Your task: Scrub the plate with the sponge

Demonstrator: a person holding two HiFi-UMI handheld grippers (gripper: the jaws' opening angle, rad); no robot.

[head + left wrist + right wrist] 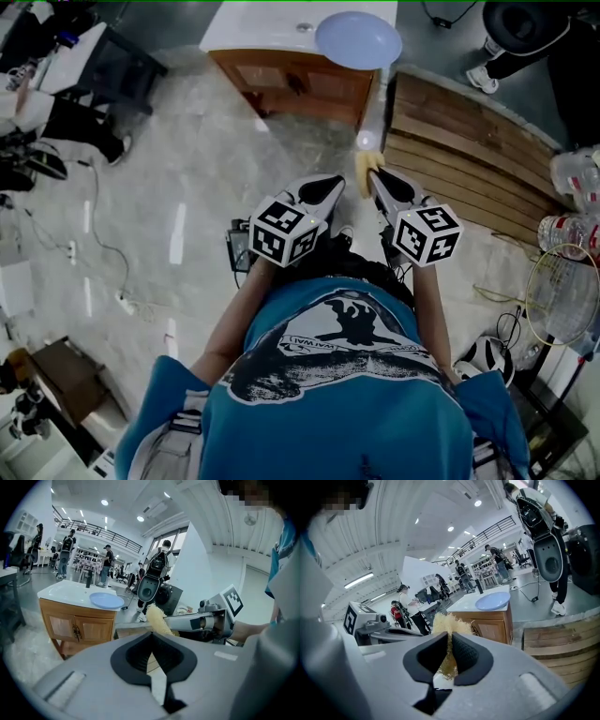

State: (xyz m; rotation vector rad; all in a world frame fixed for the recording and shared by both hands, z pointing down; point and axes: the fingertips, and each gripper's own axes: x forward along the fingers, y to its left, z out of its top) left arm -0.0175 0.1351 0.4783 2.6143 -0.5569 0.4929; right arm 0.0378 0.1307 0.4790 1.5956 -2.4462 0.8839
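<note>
The right gripper (pixel 373 180) is clamped on the yellow sponge (pixel 366 165) in the head view. The left gripper (pixel 336 185) is just beside it. The blue plate (pixel 358 39) lies well ahead on the white-topped desk (pixel 253 33), with floor (pixel 187 169) between and wooden boards (pixel 469 150) to the right. In the left gripper view its jaws are pressed together with nothing between them, and the plate is ahead to the left. In the right gripper view the sponge is pinched between the jaws, and the plate is ahead to the right.

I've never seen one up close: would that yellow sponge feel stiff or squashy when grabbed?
Probably squashy: the sponge looks pinched thin in the jaws of the right tool and fans out beyond them. Likely light and grippy too, judging by its loose, frayed fibres.
</note>
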